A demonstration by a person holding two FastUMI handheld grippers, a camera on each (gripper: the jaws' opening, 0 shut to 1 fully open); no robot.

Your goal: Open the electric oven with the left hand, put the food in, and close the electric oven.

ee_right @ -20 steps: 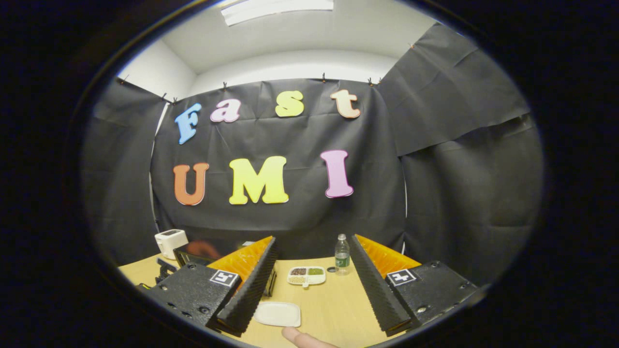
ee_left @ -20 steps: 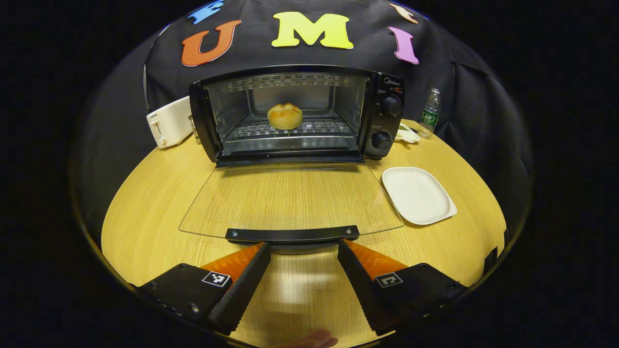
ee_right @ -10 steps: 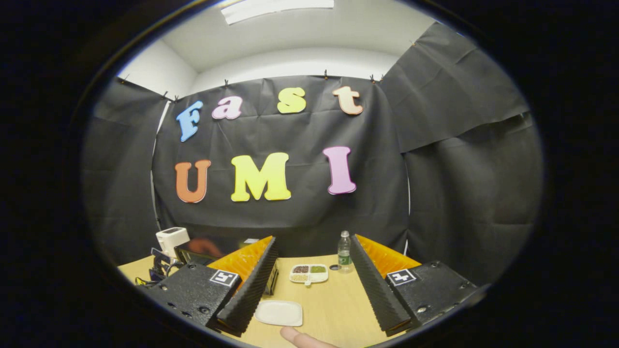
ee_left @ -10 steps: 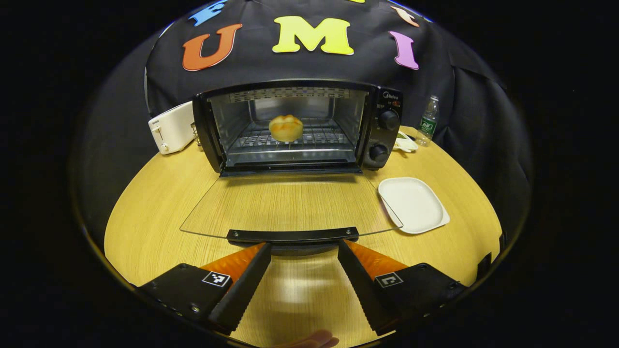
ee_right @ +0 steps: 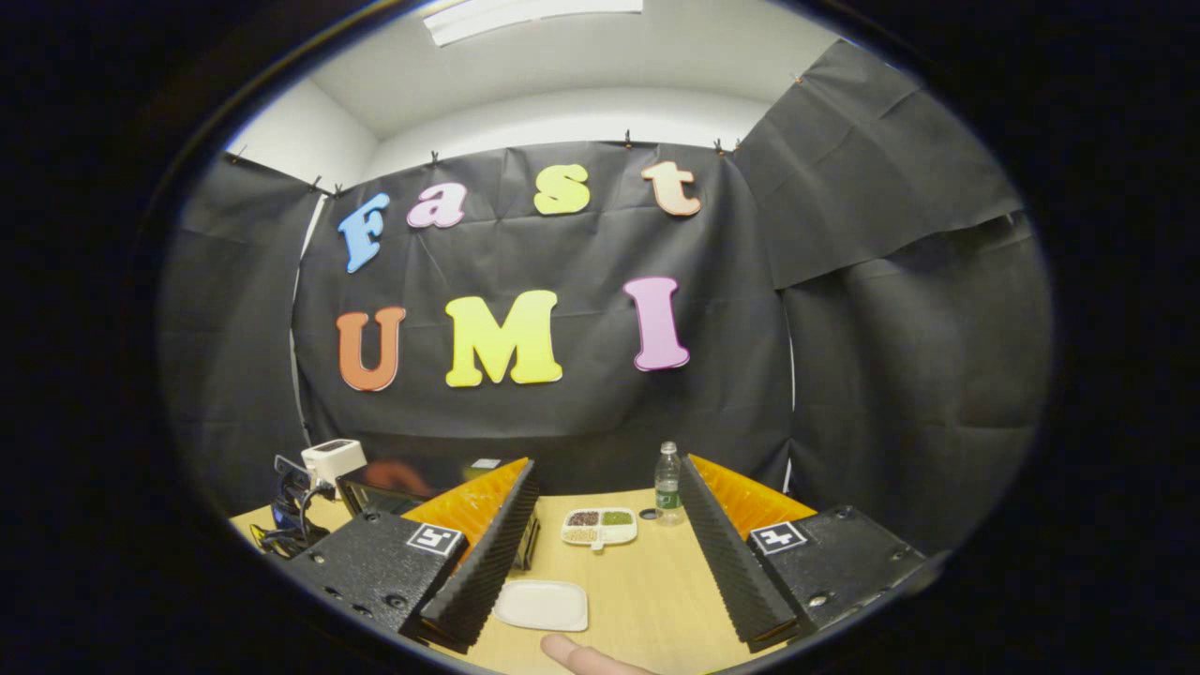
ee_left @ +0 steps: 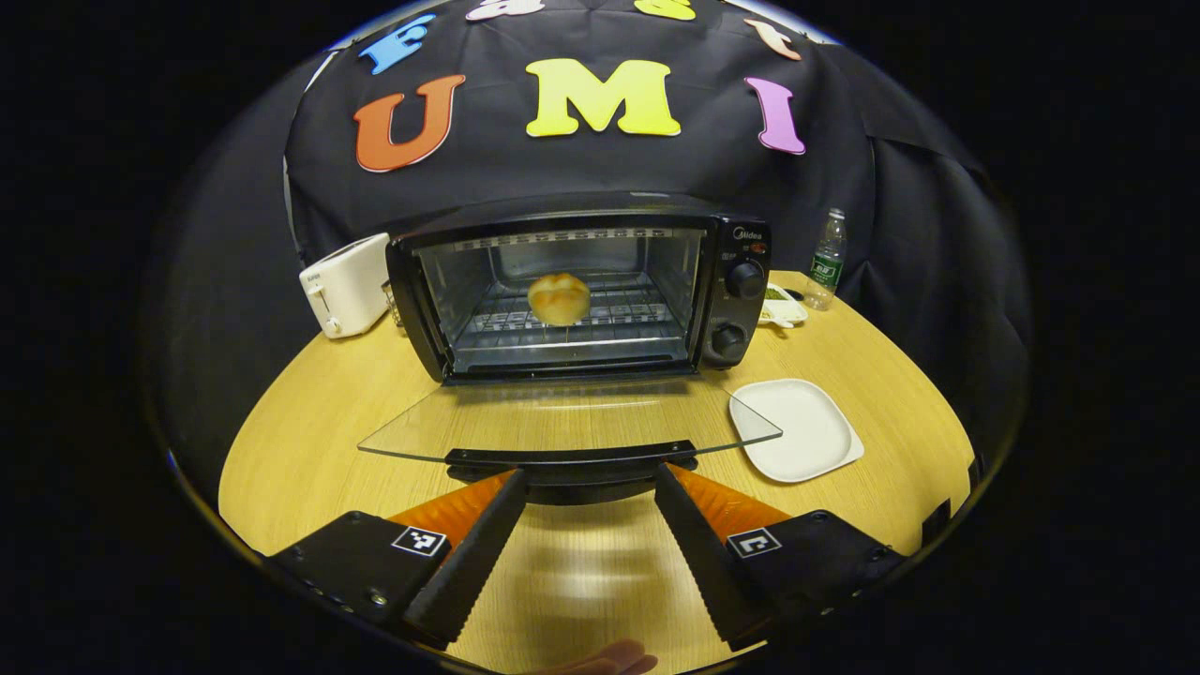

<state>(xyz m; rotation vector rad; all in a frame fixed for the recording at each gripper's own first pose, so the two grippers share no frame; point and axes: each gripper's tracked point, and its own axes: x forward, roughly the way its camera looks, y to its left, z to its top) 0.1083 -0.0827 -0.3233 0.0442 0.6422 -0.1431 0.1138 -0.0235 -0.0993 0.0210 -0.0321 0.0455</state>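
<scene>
Your oven sits smaller and lower at centre of the left gripper view than a second ago, and its glass door looks flatter and foreshortened, so I judge you are lifting it shut. The bun lies on the rack inside, so only closing remains. Your left gripper stands wide under the door handle; your right gripper hangs wide and empty, above the plate.
</scene>
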